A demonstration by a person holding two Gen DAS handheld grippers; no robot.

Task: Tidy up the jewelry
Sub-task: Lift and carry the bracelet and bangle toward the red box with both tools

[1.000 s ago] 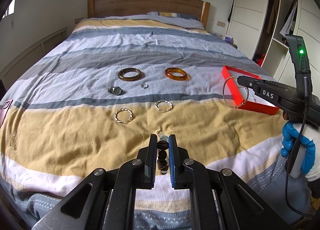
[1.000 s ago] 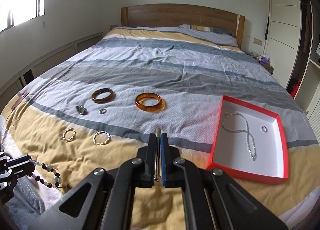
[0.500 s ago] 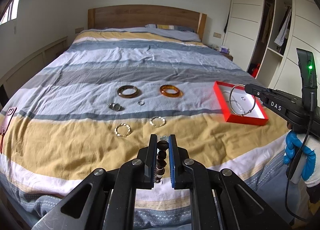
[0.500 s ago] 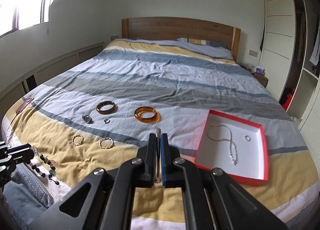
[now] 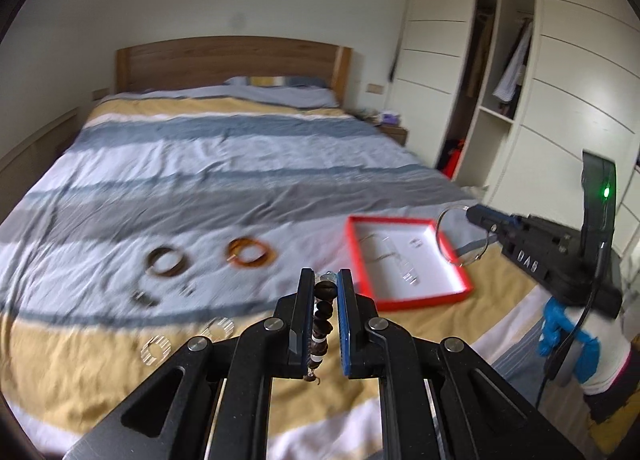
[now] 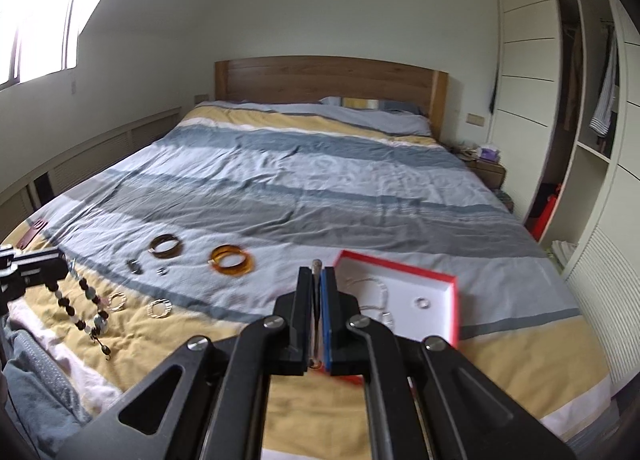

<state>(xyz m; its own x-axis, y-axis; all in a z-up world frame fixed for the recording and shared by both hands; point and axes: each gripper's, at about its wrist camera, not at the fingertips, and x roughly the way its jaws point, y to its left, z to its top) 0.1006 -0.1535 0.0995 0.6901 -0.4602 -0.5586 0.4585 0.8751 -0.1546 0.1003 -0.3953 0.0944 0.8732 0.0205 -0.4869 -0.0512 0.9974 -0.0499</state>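
Note:
My left gripper (image 5: 325, 280) is shut on a dark beaded bracelet (image 5: 322, 316), which hangs from it in the right wrist view (image 6: 82, 306). My right gripper (image 6: 318, 272) is shut on a thin silver bangle (image 5: 462, 236), held above the right edge of the red-rimmed white tray (image 5: 400, 300). The tray (image 6: 448, 300) holds a silver chain (image 6: 376, 290) and a small ring (image 6: 422, 302). On the bedspread lie a dark bangle (image 5: 166, 260), an amber bangle (image 5: 250, 252), two silver twisted rings (image 5: 156, 348) and small pieces (image 5: 144, 297).
The striped bedspread (image 6: 300, 187) covers a large bed with a wooden headboard (image 6: 328, 79). A white wardrobe (image 6: 568, 99) stands to the right, with a bedside table (image 6: 486, 163) by it. A gloved hand (image 5: 568, 336) holds the right gripper.
Both grippers have risen and pulled back from the bed. The left view has swung right toward the tray. The right gripper with the bangle now hangs over the tray's right edge.

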